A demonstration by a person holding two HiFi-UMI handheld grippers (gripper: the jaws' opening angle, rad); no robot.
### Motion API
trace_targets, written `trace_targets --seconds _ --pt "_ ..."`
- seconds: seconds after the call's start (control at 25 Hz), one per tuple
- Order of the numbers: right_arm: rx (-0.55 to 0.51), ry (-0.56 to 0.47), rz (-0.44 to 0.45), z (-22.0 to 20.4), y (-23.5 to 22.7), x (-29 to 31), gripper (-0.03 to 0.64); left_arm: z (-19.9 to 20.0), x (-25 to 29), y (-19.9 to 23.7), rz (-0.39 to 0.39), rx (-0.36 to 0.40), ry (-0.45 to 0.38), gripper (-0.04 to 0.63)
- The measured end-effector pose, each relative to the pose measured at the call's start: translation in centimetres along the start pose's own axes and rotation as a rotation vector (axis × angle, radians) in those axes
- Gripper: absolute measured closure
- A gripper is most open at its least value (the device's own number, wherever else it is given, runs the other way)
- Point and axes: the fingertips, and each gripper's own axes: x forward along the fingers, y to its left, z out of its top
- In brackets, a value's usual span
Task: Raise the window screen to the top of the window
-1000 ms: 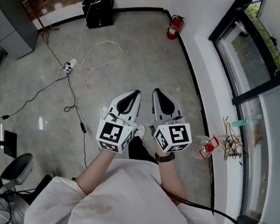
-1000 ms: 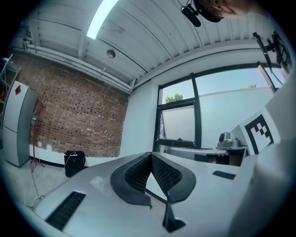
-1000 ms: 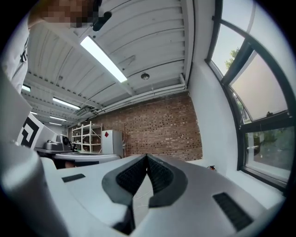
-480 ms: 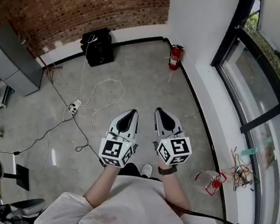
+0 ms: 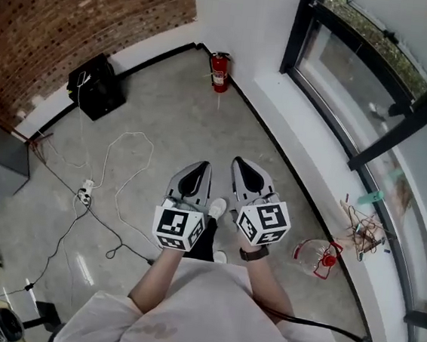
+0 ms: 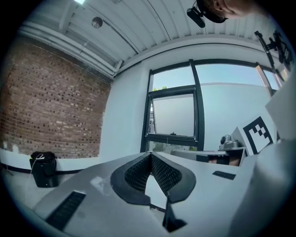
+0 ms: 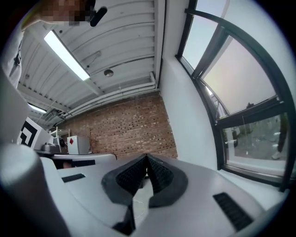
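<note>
The window [image 5: 373, 92] runs along the right of the head view, with dark frames above a white sill. In the left gripper view it stands straight ahead, and a pale panel [image 6: 173, 115] that may be the screen fills its middle sash. My left gripper [image 5: 197, 169] and right gripper [image 5: 242, 166] are held side by side at waist height over the floor, well away from the window. Both are shut, pads together, with nothing between them. The left gripper [image 6: 150, 155] points toward the window. The right gripper [image 7: 146, 157] points toward the brick wall, with the window [image 7: 249, 115] at its right.
A red fire extinguisher [image 5: 219, 71] stands in the corner by the wall. A black case [image 5: 97, 86] sits against the brick wall, with cables and a power strip [image 5: 85, 191] across the floor. A plastic bottle [image 5: 316, 258] and tangled wire [image 5: 360, 223] lie by the sill.
The head view has swung and shifted along the window: extinguisher and black case slid left, and more window shows at the right. Both grippers stay side by side and shut.
</note>
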Motion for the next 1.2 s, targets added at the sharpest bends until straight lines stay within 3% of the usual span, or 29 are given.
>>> trace_targets --seconds 0.24,0.44,0.72,1.0,1.2 --pt "-0.012 -0.008 -0.157 3.7 -11.4 5.1 0.615 2.4 13.5 0.1 -0.151 -0.012 -0.015 0.595" --pt "-0.06 -0.017 -0.239 6.5 -17.5 10.3 0.615 5.0 22.9 1.3 -0.254 -0.012 -0.051 0.595" --pt "-0.09 0.003 -0.36 8.0 -25.0 15.2 0.615 4.3 34.2 2.2 -0.396 -0.058 0.001 0.594" --pt "-0.035 -0.016 -0.512 8.9 -37.7 14.0 0.615 2.7 44.4 -4.3 -0.543 -0.053 0.047 0.595" --pt "0.0 -0.055 -0.56 9.9 -48.7 14.5 0.615 2.7 53.6 -7.8 -0.576 -0.018 0.03 0.595"
